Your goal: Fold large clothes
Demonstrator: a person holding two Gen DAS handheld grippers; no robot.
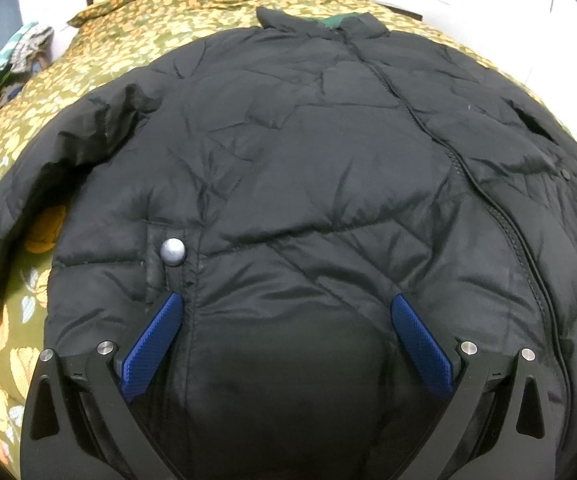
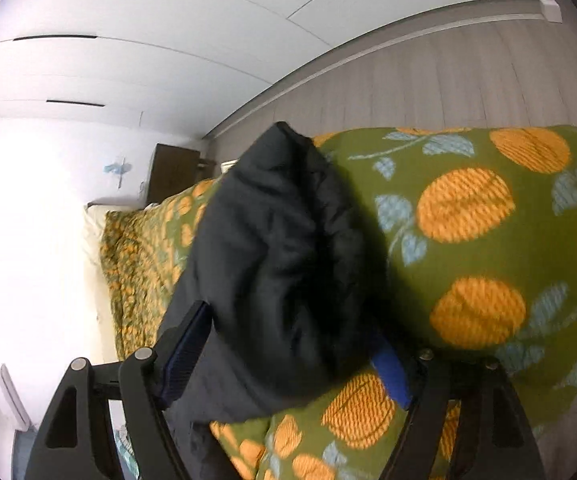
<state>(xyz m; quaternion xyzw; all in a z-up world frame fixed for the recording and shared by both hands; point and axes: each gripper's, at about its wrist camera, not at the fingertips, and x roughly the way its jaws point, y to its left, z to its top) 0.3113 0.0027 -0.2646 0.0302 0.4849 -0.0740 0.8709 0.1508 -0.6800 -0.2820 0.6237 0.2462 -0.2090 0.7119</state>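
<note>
Jacket (image 1: 308,184) fabric is lying under the left gripper (image 1: 286,304), whose blue pads (image 1: 152,344) are standing wide apart above the lower front panel, holding nothing. Just beyond the left pad a round snap (image 1: 173,252) is sitting on the front; the zipper (image 1: 468,168) is running up toward the collar (image 1: 320,22).

In the right wrist view, the right gripper (image 2: 288,344) is standing wide too, with a puffy fold of black fabric, probably a sleeve (image 2: 276,248), bulging between its fingers. Whether the pads are pressing on it or only straddling it is unclear; the picture is blurred.

Outward from both, the jacket is lying spread, front up, on a bed covered by a green blanket (image 1: 136,40) with orange fruit print. A small heap of clothes (image 1: 16,60) is sitting at the far left edge.

Judging by the quilted shell, the jacket is looking light, soft and springy, with a slick surface likely to slide from a shallow pinch. Taking hold at a seam, cuff or hem, biting deep into the padding, is seeming safest.
</note>
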